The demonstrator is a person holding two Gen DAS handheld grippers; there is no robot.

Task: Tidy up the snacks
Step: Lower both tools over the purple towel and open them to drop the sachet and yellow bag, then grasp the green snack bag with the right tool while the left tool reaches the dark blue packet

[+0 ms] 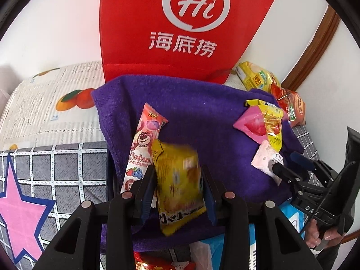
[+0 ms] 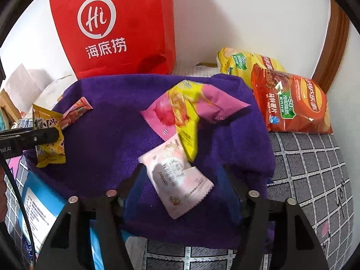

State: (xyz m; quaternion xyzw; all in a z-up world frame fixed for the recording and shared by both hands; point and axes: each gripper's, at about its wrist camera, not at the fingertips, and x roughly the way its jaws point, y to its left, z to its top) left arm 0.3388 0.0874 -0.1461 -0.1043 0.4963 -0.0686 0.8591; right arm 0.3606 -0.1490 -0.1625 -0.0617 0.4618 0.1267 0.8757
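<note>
My left gripper (image 1: 178, 180) clamps the crinkled yellow snack packet (image 1: 180, 187) near the purple towel's (image 1: 191, 103) front edge; my right gripper (image 2: 183, 186) gapes around the pale pink packet (image 2: 177, 180); red bag (image 2: 117, 27) behind.

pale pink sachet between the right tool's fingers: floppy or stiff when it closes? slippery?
The pale pink sachet looks like a thin film pouch with crimped ends, so it probably crumples rather than resists. Its glossy surface may slip. It lies flat on the purple towel, so the open right tool may snag cloth.

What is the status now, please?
Left gripper shut on yellow packet. Right gripper open around pale pink packet, on purple towel. Nothing in the way.
</note>
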